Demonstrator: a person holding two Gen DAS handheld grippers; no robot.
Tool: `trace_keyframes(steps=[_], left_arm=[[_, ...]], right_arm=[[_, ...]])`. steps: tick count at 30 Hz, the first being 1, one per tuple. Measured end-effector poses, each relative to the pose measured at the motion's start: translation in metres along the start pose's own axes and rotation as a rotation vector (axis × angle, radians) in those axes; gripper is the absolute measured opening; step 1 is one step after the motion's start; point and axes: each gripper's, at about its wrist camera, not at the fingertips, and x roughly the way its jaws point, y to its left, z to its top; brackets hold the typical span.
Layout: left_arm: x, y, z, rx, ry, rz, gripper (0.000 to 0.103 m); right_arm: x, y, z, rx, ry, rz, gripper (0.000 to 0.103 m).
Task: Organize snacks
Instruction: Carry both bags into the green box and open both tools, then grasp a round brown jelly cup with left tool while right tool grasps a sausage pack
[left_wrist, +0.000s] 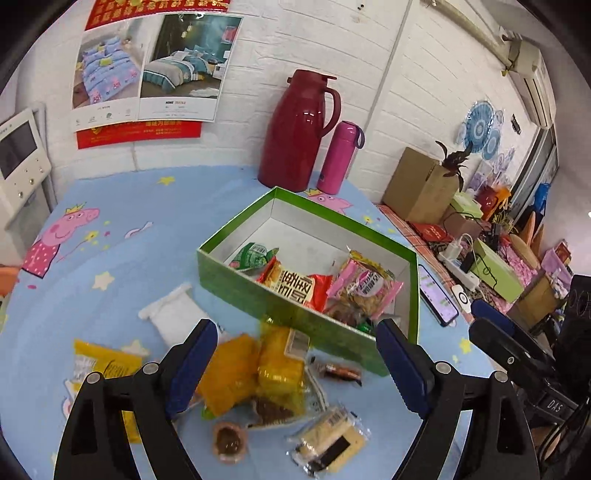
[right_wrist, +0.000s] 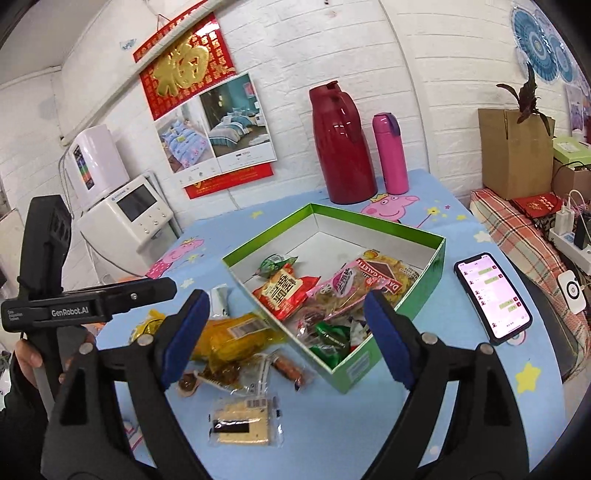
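A green open box (left_wrist: 258, 291) (right_wrist: 354, 373) sits on the blue cartoon tablecloth. It holds a red packet (left_wrist: 295, 284) (right_wrist: 282, 291), a pink packet (left_wrist: 365, 284) (right_wrist: 354, 280) and a green packet (left_wrist: 253, 254). In front of the box lie loose snacks: yellow packs (left_wrist: 280, 362) (right_wrist: 236, 338), a cracker pack (left_wrist: 328, 439) (right_wrist: 242, 424), a small sausage (left_wrist: 338, 371) (right_wrist: 290, 367) and a round brown snack (left_wrist: 227, 441). My left gripper (left_wrist: 299, 354) hangs open above the yellow packs, holding nothing. My right gripper (right_wrist: 284, 314) is open and empty over the box's near corner.
A dark red jug (left_wrist: 295, 129) and a pink bottle (left_wrist: 340, 158) stand behind the box by the wall. A lit phone (right_wrist: 493, 295) lies right of the box near the table edge. A white packet (left_wrist: 173, 314) lies at the left. A cluttered side table is at the right.
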Motion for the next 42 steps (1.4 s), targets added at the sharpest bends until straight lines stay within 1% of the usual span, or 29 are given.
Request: trace_keyframes(steps=[5, 7, 9, 12, 14, 15, 17, 18, 19, 23, 26, 28, 30, 32, 33, 34, 35, 39, 42], left_arm=[[-0.031, 0.021, -0.040, -0.018, 0.005, 0.024, 0.090], [-0.035, 0.029, -0.057, -0.025, 0.011, 0.052, 0.090], [-0.037, 0.037, -0.073, -0.014, 0.027, 0.074, 0.090], [-0.030, 0.043, -0.093, 0.017, 0.044, 0.083, 0.089], [-0.023, 0.044, -0.104, 0.038, 0.058, 0.077, 0.087], [-0.019, 0.043, -0.108, 0.050, 0.065, 0.076, 0.086], [-0.007, 0.038, -0.112, 0.079, 0.087, 0.078, 0.077], [-0.002, 0.037, -0.114, 0.090, 0.094, 0.078, 0.075], [0.002, 0.035, -0.116, 0.101, 0.101, 0.078, 0.072], [0.022, 0.032, -0.115, 0.119, 0.113, 0.085, 0.068], [0.036, 0.038, -0.112, 0.101, 0.133, 0.082, 0.067], [0.043, 0.041, -0.111, 0.097, 0.143, 0.085, 0.066], [0.048, 0.043, -0.111, 0.095, 0.151, 0.087, 0.066], [0.054, 0.044, -0.111, 0.098, 0.164, 0.084, 0.056], [0.057, 0.045, -0.110, 0.101, 0.176, 0.083, 0.054], [0.057, 0.045, -0.110, 0.111, 0.168, 0.090, 0.052], [0.058, 0.044, -0.111, 0.120, 0.170, 0.096, 0.051], [0.060, 0.044, -0.111, 0.129, 0.168, 0.102, 0.051], [0.059, 0.043, -0.114, 0.141, 0.162, 0.112, 0.051]], right_arm=[[-0.016, 0.016, -0.021, -0.005, 0.035, 0.037, 0.086], [-0.019, 0.022, -0.032, -0.016, 0.052, 0.047, 0.086], [-0.016, 0.025, -0.043, -0.035, 0.084, 0.033, 0.086], [-0.003, 0.024, -0.058, -0.050, 0.143, 0.002, 0.085], [0.007, 0.026, -0.068, -0.075, 0.180, -0.013, 0.076], [0.014, 0.027, -0.071, -0.091, 0.199, -0.018, 0.073], [0.028, 0.029, -0.075, -0.129, 0.232, -0.017, 0.062], [0.037, 0.032, -0.076, -0.151, 0.245, -0.018, 0.061], [0.044, 0.034, -0.076, -0.170, 0.253, -0.021, 0.059], [0.077, 0.037, -0.072, -0.232, 0.267, -0.065, 0.057], [0.100, 0.037, -0.071, -0.257, 0.284, -0.088, 0.056], [0.110, 0.036, -0.073, -0.279, 0.288, -0.128, 0.056], [0.116, 0.031, -0.076, -0.277, 0.306, -0.127, 0.056], [0.119, 0.023, -0.078, -0.232, 0.343, -0.118, 0.056], [0.117, 0.020, -0.079, -0.213, 0.351, -0.114, 0.056], [0.115, 0.018, -0.082, -0.202, 0.363, -0.106, 0.052], [0.113, 0.018, -0.085, -0.199, 0.377, -0.088, 0.046], [0.110, 0.023, -0.086, -0.213, 0.369, -0.081, 0.046], [0.118, 0.024, -0.083, -0.207, 0.368, -0.104, 0.046]])
